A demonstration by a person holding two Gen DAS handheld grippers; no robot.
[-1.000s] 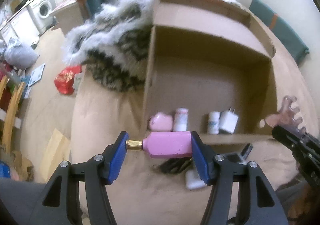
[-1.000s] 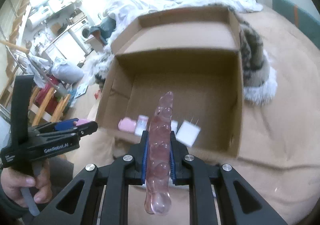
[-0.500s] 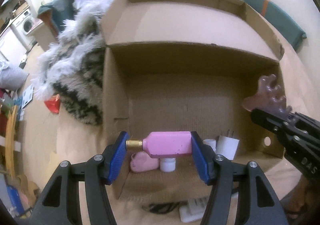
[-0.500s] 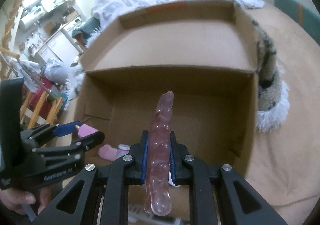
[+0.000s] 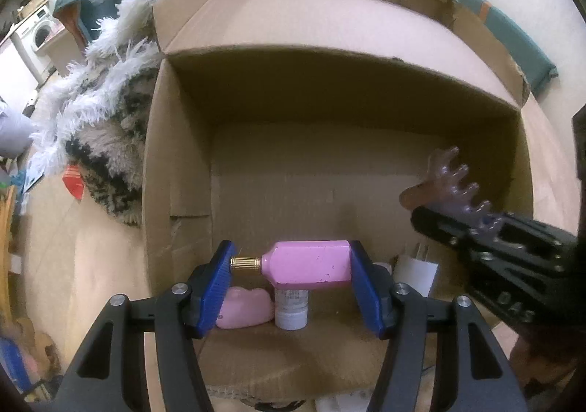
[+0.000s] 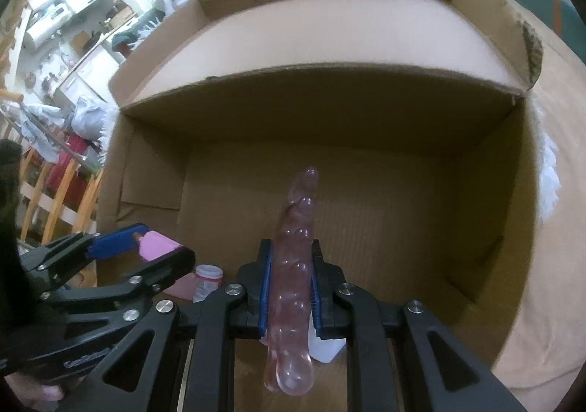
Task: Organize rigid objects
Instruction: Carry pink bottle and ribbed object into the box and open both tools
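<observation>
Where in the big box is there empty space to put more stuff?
Most of the cardboard box floor is bare: the whole middle and the stretch toward the far wall and the right wall. It is crowded along the near wall, where the pink case, small white bottle and white plug sit together under the claws.

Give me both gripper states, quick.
Left gripper: shut on pink flat-sided bottle with gold neck.
Right gripper: shut on clear pink bumpy plastic wand.
</observation>
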